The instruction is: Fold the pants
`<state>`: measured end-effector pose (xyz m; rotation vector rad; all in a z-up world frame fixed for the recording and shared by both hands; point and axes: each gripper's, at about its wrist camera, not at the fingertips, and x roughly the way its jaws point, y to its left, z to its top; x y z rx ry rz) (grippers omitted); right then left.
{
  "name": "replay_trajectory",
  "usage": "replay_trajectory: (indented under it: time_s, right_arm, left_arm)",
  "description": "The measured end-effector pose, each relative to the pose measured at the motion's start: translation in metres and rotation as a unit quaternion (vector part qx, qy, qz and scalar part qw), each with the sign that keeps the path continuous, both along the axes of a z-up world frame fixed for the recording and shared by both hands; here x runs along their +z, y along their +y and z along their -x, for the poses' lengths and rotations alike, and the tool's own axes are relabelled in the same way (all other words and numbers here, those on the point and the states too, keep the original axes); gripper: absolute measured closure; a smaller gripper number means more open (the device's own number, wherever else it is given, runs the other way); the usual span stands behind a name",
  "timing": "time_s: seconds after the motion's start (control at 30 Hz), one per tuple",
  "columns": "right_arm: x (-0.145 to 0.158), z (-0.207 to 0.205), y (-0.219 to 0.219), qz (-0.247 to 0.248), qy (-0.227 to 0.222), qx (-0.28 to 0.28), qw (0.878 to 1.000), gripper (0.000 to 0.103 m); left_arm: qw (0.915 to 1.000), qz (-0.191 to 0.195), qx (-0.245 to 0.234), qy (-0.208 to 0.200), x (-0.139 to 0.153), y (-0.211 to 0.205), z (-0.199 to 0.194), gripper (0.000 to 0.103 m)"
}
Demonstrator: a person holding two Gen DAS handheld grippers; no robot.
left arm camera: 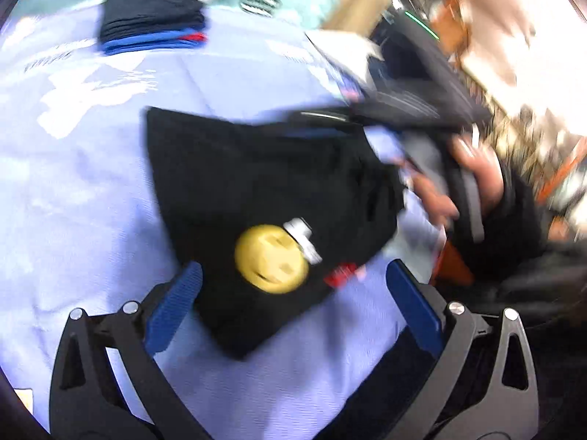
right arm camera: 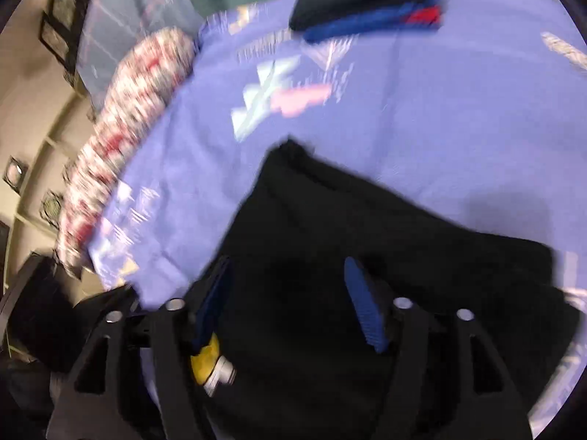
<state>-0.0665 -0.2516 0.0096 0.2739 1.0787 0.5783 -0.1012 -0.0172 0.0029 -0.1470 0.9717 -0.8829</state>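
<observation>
Black pants point(left arm camera: 264, 198), folded to a compact soft slab with a yellow smiley print point(left arm camera: 270, 258), lying on a lavender printed sheet point(left arm camera: 91, 183); likely light, limp and non-slip, best pinched at a folded edge or corner. Left gripper point(left arm camera: 293, 293) spread wide, empty, straddling the near corner; right gripper point(right arm camera: 290, 293) likewise apart above the cloth. Stack of folded dark and blue garments point(left arm camera: 154, 18) well apart beyond.

The left tongs point(left arm camera: 293, 275) and right tongs point(right arm camera: 288, 271) have black frames, shiny round silver screws and ridged blue fingers point(left arm camera: 176, 304). The person's hand point(left arm camera: 473, 183) has bare skin and a black sleeve point(left arm camera: 513, 220).
</observation>
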Motion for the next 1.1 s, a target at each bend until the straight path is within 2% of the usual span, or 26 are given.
replay_trajectory:
  time_s: [0.07, 0.13, 0.2, 0.3, 0.37, 0.43, 0.5, 0.57, 0.63, 0.73, 0.77, 0.8, 0.83, 0.87, 0.97, 1.03, 1.1]
  right_arm:
    - [0.024, 0.021, -0.039, 0.009, -0.037, -0.042, 0.998, 0.009]
    - [0.038, 0.039, -0.076, 0.024, -0.051, -0.095, 0.994, 0.001]
    - [0.034, 0.049, -0.120, 0.021, -0.029, -0.140, 0.990, 0.001]
    - [-0.001, 0.055, -0.161, -0.005, 0.055, -0.162, 0.985, 0.001]
    - [-0.028, 0.055, -0.162, -0.047, 0.088, -0.146, 0.984, 0.001]
    - [-0.042, 0.050, -0.148, -0.077, 0.099, -0.119, 0.985, 0.001]
    - [-0.042, 0.044, -0.139, -0.100, 0.093, -0.094, 0.986, 0.001]
    - [-0.046, 0.033, -0.116, -0.133, 0.106, -0.059, 0.984, 0.001]
    - [-0.045, 0.022, -0.096, -0.119, 0.101, -0.034, 0.987, 0.001]
    - [-0.047, 0.011, -0.080, -0.111, 0.091, -0.002, 0.990, 0.001]
    - [-0.047, 0.014, -0.079, -0.112, 0.088, 0.000, 0.990, 0.005]
    - [-0.045, 0.017, -0.085, -0.106, 0.085, -0.003, 0.991, 0.013]
    - [-0.043, 0.027, -0.095, -0.091, 0.080, -0.006, 0.993, 0.036]
    - [-0.044, 0.032, -0.103, -0.084, 0.081, -0.013, 0.993, 0.050]
    - [-0.040, 0.045, -0.119, -0.100, 0.072, -0.028, 0.992, 0.060]
    - [-0.033, 0.051, -0.116, -0.092, 0.056, -0.017, 0.994, 0.060]
    - [-0.031, 0.053, -0.107, -0.061, 0.044, 0.000, 0.997, 0.056]
  left_arm:
    - [0.9975, 0.033, 0.040, 0.048, -0.005, 0.025, -0.030, 0.002]
    - [0.9916, 0.050, 0.061, 0.102, -0.019, 0.037, -0.055, 0.002]
    - [0.9872, 0.051, 0.055, 0.141, -0.032, 0.036, -0.071, 0.002]
    - [0.9854, 0.032, 0.029, 0.164, -0.044, 0.019, -0.082, 0.002]
    - [0.9872, 0.015, 0.016, 0.158, -0.045, 0.002, -0.081, 0.002]
    - [0.9865, 0.011, 0.006, 0.163, -0.045, -0.009, -0.084, 0.002]
    - [0.9872, 0.000, 0.001, 0.159, -0.045, -0.021, -0.087, 0.002]
    - [0.9881, -0.009, -0.004, 0.154, -0.046, -0.030, -0.089, 0.002]
    - [0.9881, -0.012, -0.002, 0.153, -0.048, -0.033, -0.089, 0.002]
    - [0.9863, 0.009, 0.005, 0.165, -0.049, -0.031, -0.090, 0.002]
    - [0.9859, 0.015, 0.007, 0.167, -0.048, -0.031, -0.089, 0.002]
    - [0.9867, 0.020, 0.007, 0.161, -0.046, -0.032, -0.084, 0.006]
    - [0.9882, 0.015, 0.004, 0.152, -0.044, -0.032, -0.080, 0.011]
    - [0.9907, 0.006, -0.008, 0.136, -0.038, -0.037, -0.070, 0.012]
    - [0.9923, 0.001, -0.029, 0.121, -0.031, -0.040, -0.060, 0.013]
    - [0.9895, -0.015, -0.032, 0.140, -0.043, -0.040, -0.067, 0.010]
    - [0.9866, 0.012, -0.039, 0.158, -0.049, -0.036, -0.076, 0.004]
